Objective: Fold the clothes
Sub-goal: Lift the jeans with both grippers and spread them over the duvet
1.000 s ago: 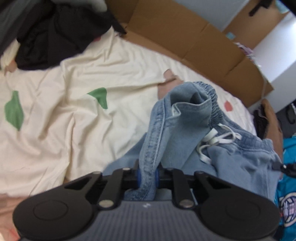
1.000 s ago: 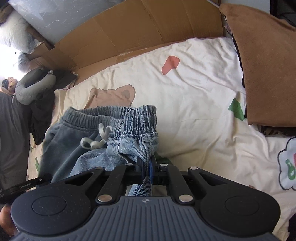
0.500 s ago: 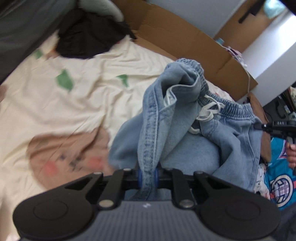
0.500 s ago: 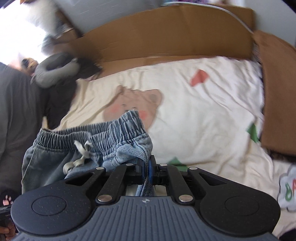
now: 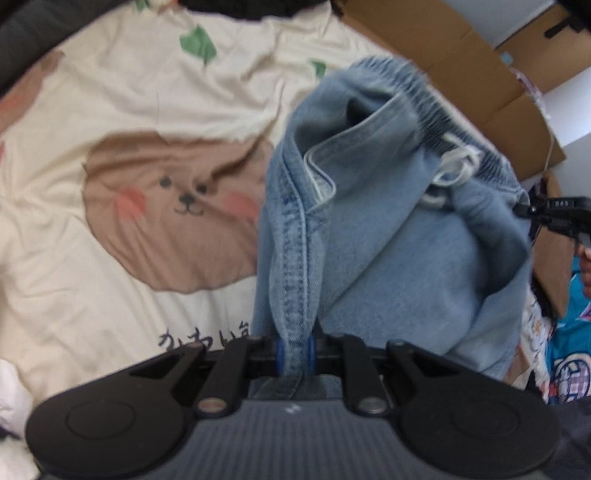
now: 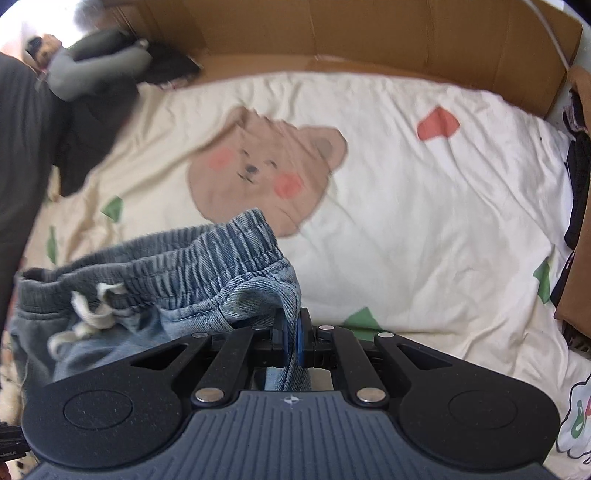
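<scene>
Light blue denim shorts (image 5: 388,236) with an elastic waistband and a white drawstring (image 5: 452,168) hang in the air above a cream bedsheet. My left gripper (image 5: 294,350) is shut on a side seam of the shorts. In the right wrist view the same denim shorts (image 6: 177,273) stretch to the left, with the drawstring (image 6: 92,314) dangling, and my right gripper (image 6: 291,334) is shut on the other side of the waist. The right gripper also shows at the far right edge of the left wrist view, pinching the fabric.
The bedsheet (image 6: 424,221) carries a brown bear print (image 6: 266,166), green leaves and a red heart (image 6: 437,123). Cardboard panels (image 6: 351,33) line the far edge. Dark clothes and a grey neck pillow (image 6: 96,70) lie at the left; a brown cushion (image 6: 578,258) at the right.
Both grippers have lifted the shorts higher and swung toward the bear print on the sheet. The waistband is pulled wider between them. Both grips stayed shut.
</scene>
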Motion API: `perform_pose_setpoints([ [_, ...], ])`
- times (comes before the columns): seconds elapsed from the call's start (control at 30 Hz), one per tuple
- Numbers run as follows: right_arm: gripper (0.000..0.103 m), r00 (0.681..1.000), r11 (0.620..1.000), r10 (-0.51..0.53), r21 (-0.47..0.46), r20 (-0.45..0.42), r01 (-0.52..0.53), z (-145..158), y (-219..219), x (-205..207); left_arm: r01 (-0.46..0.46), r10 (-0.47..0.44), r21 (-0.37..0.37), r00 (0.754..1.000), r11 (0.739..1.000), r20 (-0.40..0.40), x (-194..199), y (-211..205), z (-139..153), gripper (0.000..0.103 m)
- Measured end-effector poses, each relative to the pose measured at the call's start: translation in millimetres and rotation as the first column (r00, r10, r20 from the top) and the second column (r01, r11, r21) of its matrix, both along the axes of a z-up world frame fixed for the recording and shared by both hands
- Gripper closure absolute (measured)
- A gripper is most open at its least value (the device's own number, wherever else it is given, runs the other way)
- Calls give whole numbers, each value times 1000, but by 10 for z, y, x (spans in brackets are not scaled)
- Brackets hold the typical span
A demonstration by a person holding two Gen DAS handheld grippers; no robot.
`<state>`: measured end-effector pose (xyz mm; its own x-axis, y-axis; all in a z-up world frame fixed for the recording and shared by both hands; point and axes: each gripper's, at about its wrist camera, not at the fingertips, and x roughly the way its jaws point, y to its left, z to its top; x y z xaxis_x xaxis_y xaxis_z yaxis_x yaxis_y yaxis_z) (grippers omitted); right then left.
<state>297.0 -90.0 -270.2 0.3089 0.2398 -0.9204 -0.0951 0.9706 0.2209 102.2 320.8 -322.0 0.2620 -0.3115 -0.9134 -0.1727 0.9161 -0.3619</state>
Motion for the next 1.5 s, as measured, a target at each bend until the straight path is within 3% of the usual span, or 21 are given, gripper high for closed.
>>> perform_pose_setpoints([
  [0.23,101,997,998,-50,-53,-57,46,-415,-143,53,14,-15,-10,999,1000,-53,110,-176,-419,90],
  [0.43,101,997,997,-49,-57,-58,46,-504,-112,-7,-10,9,-11,997,1000,-77,98,-223,-532,86],
  [0.63,101,998,998,-52,-48,-44,50,-495,-155,-1,22,-20,29,998,999,-52,84,-87,-233,79],
  [1.1,101,997,996,-62,-61,-51,58,-536,-143,13,128,-132,86,991,988,32,176,281,528,77],
  [1.27,101,997,997,-60,-58,-52,57,-521,-158,3,165,-174,99,981,981,88,617,265,625,72],
  [1.4,101,998,997,-52,-64,-47,49,-520,-163,-4,173,-177,38,973,984,150,867,186,698,72],
  [1.5,100,998,996,-48,-75,-42,45,-527,-143,-12,193,-192,11,962,981,192,1019,157,754,64],
])
